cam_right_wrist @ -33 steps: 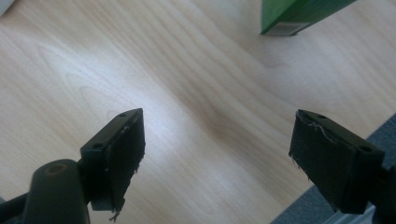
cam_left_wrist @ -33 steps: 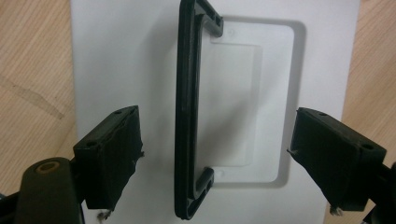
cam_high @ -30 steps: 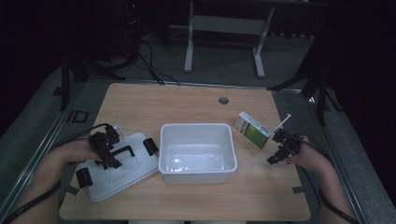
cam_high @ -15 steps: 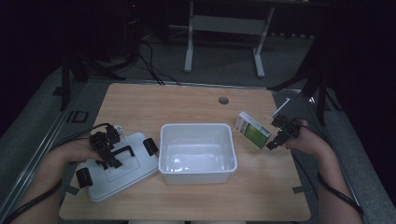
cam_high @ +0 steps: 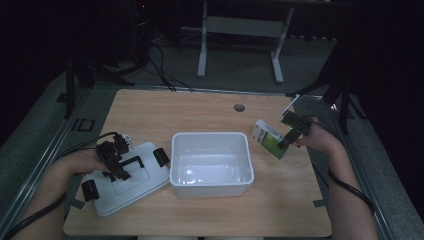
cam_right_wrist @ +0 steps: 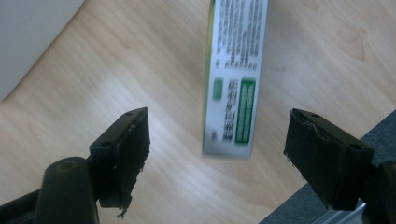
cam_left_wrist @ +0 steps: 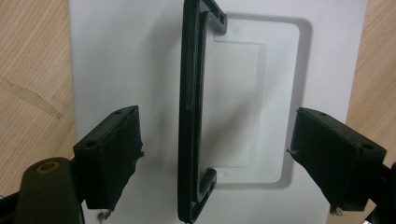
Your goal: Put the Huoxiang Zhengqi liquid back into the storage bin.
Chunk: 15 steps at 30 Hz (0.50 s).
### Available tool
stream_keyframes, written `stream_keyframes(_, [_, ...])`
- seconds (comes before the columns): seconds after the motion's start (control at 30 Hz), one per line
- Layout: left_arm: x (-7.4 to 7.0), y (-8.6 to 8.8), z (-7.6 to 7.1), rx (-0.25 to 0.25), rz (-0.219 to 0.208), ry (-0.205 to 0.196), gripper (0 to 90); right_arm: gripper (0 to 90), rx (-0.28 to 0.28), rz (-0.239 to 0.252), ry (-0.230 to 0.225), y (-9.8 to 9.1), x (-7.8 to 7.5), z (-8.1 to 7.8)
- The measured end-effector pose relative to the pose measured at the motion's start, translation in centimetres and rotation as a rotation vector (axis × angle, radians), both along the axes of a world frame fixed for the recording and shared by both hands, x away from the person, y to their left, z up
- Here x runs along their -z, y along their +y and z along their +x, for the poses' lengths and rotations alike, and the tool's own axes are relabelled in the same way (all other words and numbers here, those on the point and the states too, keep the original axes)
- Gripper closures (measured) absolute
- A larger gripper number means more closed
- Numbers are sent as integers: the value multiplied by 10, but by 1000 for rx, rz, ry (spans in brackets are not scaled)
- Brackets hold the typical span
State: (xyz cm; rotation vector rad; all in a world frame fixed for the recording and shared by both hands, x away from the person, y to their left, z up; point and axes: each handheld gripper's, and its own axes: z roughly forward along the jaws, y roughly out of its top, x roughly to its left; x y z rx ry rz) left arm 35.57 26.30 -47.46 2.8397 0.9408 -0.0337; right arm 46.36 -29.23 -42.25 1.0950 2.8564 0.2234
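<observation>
A green and white box (cam_high: 267, 139) stands on the wooden table to the right of an open white bin (cam_high: 210, 162). My right gripper (cam_high: 289, 134) hovers at the box's right side. In the right gripper view the box (cam_right_wrist: 236, 74) lies in the gap of the right gripper (cam_right_wrist: 217, 154). Its jaws have just been closing a little, and the pads do not touch the box. The bin's white lid (cam_high: 127, 180) lies flat at the left. My left gripper (cam_high: 112, 157) is open over it, straddling the lid's black handle (cam_left_wrist: 191, 112) without touching it.
A corner of the bin (cam_right_wrist: 28, 37) is near the right gripper. The table's right edge (cam_high: 312, 165) runs just beside the right hand. A round cable hole (cam_high: 239, 107) sits at the far middle. Black clips (cam_high: 160, 156) stick out from the lid.
The right hand has moved away from the person and slightly up, coming alongside the box. The box, bin, lid and left gripper have stayed put.
</observation>
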Motion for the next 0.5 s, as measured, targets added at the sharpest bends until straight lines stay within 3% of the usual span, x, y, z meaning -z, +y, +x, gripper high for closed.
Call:
stream_keyframes(0.3, [4, 0, 0, -1, 7, 16, 169, 264, -2, -49, 29, 14, 18, 19])
stream_keyframes(0.5, [8, 0, 1, 3, 9, 23, 169, 414, 6, -63, 52, 14, 27, 27])
